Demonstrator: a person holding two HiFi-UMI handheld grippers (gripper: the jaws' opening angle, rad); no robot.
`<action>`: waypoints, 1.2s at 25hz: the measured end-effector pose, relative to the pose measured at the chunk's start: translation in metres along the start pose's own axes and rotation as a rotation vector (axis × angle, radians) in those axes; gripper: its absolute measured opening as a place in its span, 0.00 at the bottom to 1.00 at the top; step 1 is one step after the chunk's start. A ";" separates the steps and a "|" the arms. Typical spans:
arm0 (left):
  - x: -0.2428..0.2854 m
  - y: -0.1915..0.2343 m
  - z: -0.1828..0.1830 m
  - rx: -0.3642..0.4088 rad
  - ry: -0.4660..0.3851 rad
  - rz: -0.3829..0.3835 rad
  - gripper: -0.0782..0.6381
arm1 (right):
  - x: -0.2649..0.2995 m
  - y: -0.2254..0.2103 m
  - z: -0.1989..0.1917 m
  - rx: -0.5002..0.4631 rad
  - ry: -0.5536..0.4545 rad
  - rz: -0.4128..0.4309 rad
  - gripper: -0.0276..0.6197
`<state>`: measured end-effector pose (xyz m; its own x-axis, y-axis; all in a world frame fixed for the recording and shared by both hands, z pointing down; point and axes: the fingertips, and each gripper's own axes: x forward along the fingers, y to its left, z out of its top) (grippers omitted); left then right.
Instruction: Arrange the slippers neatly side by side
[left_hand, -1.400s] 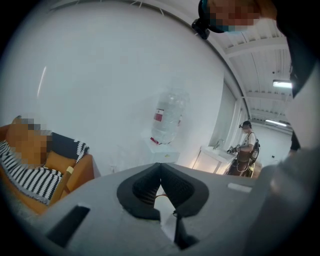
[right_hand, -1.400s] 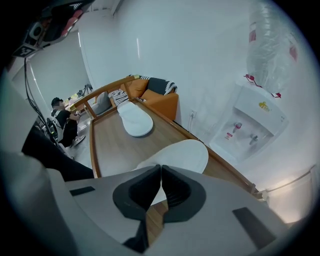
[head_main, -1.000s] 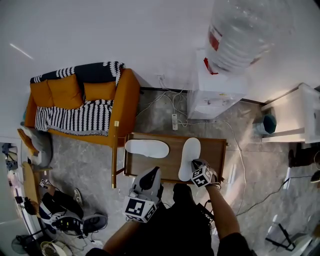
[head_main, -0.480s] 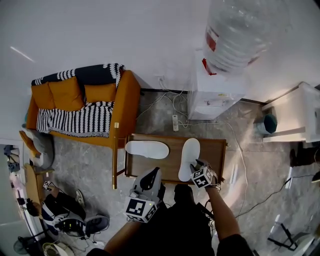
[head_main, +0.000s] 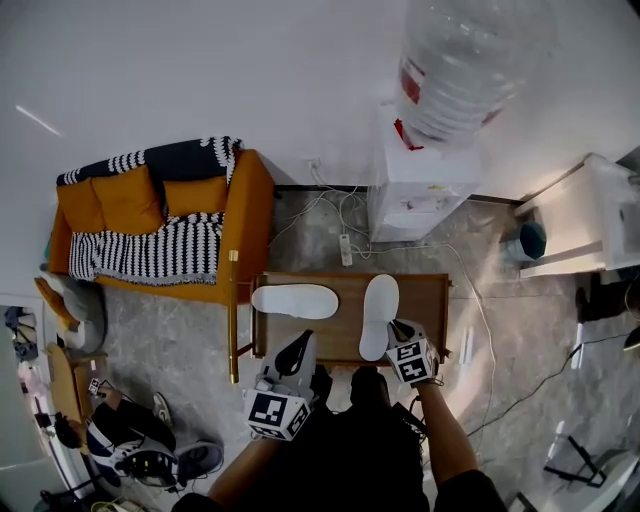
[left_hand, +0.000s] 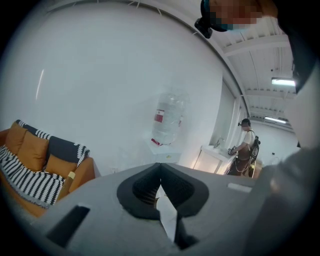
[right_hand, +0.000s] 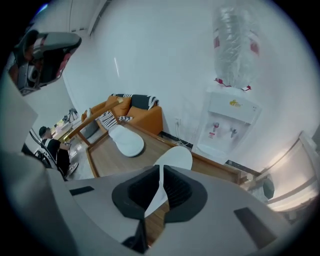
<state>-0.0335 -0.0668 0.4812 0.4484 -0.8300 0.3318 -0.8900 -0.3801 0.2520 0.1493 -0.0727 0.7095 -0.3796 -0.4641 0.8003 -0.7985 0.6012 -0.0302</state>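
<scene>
Two white slippers lie on the low wooden table (head_main: 345, 325). One slipper (head_main: 295, 301) lies crosswise at the left; the other slipper (head_main: 378, 312) points away from me at the right. My right gripper (head_main: 397, 328) hovers over that slipper's heel end. Its jaws have just been closing, and nothing sits between them. In the right gripper view both the far slipper (right_hand: 127, 140) and the near slipper (right_hand: 176, 156) lie beyond the right gripper (right_hand: 160, 172). My left gripper (head_main: 302, 342) stays shut and empty at the table's near edge. In its own view the left gripper (left_hand: 160, 174) faces the wall.
An orange sofa (head_main: 160, 215) with a striped throw stands left of the table. A water dispenser (head_main: 420, 195) is against the back wall, with cables on the floor nearby. A white counter (head_main: 590, 215) is at the right. A person (left_hand: 246, 147) stands in the distance.
My right gripper has lifted off the right slipper's heel end, and that slipper stays on the table. The left gripper and left slipper have not moved.
</scene>
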 end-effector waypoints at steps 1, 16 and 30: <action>-0.002 0.003 0.000 -0.001 -0.001 0.001 0.13 | -0.005 0.002 0.006 0.015 -0.022 -0.013 0.09; -0.004 0.064 -0.037 0.159 0.072 0.034 0.13 | -0.072 0.060 0.102 0.089 -0.259 -0.091 0.06; 0.041 0.116 -0.158 0.334 0.413 -0.112 0.13 | -0.071 0.076 0.100 0.108 -0.247 -0.061 0.06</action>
<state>-0.1049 -0.0804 0.6673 0.4779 -0.5728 0.6660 -0.7825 -0.6221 0.0265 0.0686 -0.0594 0.5902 -0.4211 -0.6500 0.6326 -0.8636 0.5006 -0.0605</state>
